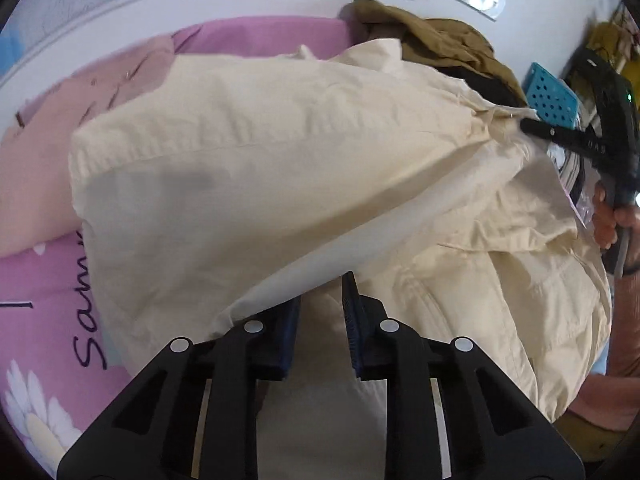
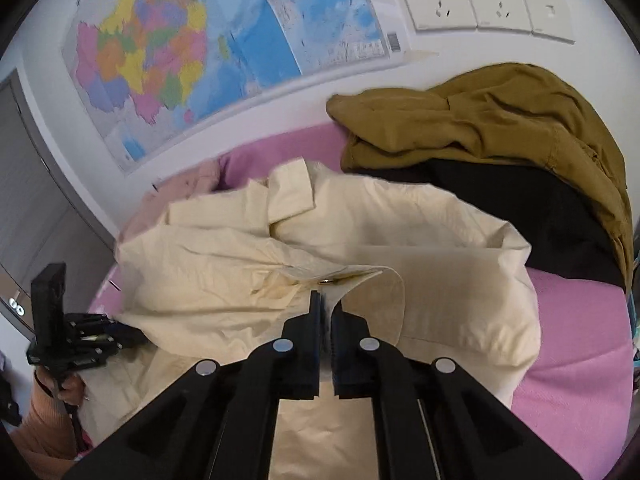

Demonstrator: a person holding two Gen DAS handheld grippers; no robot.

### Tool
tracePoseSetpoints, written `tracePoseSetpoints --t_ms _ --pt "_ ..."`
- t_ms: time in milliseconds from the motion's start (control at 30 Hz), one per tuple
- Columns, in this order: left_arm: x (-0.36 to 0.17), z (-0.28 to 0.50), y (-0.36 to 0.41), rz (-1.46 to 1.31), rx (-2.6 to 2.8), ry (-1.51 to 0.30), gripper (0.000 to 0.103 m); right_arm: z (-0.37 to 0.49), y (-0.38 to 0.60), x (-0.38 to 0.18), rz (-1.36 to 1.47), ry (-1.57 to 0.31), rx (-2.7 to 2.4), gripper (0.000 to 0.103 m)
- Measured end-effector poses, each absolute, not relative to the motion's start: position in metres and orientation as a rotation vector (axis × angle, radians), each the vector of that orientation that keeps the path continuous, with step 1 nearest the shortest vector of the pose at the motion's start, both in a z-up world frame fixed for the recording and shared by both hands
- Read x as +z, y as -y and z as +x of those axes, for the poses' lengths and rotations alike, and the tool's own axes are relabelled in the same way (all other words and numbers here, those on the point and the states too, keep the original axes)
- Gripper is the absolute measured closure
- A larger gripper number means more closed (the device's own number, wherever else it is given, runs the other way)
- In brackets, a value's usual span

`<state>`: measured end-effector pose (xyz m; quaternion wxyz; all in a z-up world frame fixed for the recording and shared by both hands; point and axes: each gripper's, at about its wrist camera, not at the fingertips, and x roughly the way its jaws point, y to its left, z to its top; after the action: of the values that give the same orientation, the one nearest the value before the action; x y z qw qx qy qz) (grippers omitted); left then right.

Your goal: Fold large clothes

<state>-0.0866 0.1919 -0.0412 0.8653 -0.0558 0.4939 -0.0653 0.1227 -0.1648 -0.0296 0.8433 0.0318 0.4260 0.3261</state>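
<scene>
A cream shirt [image 2: 280, 256] is lying across a bed with a pink sheet [image 2: 580, 344], and both claws are taking hold of it. The right claw [image 2: 327, 312] is pinching a thin edge of the shirt near a small metal snap, its blue pads all but together with a strip of cloth running down between them; from the left wrist view the same claw [image 1: 528, 123] is showing as a black tip gripping the shirt's far right corner. The left claw [image 1: 322, 300] is standing narrow, with a fold of the shirt draped over its left pad and a gap to the right pad, so whether the pads are pressing the cloth I cannot tell. In the right wrist view the left claw [image 2: 120, 334] is sitting at the shirt's left edge, held by a hand [image 2: 66, 388] in an orange sleeve. An olive-brown garment [image 2: 500, 120] is lying piled over a black one [image 2: 540, 216] at the back of the bed, just beside the shirt. A pale pink garment [image 1: 52, 128] is lying under the shirt's left end. A map [image 2: 180, 52] and wall sockets [image 2: 484, 4] are hanging on the wall behind.
</scene>
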Motion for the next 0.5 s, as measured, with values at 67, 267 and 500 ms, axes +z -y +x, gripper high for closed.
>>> tracePoseSetpoints --t_ms 67,267,500 --pt "-0.047 -0.091 -0.187 -0.093 -0.167 -1.067 0.073 0.125 0.157 -0.045 0.008 -0.967 0.663 0.096" --pt "-0.019 -0.150 -0.181 -0.075 -0.249 -0.910 0.040 0.105 0.184 -0.039 0.040 -0.944 0.656 0.068" --pt "-0.009 -0.205 -0.229 -0.144 -0.136 -0.822 0.030 0.064 0.175 -0.034 -0.072 -0.891 0.758 0.051"
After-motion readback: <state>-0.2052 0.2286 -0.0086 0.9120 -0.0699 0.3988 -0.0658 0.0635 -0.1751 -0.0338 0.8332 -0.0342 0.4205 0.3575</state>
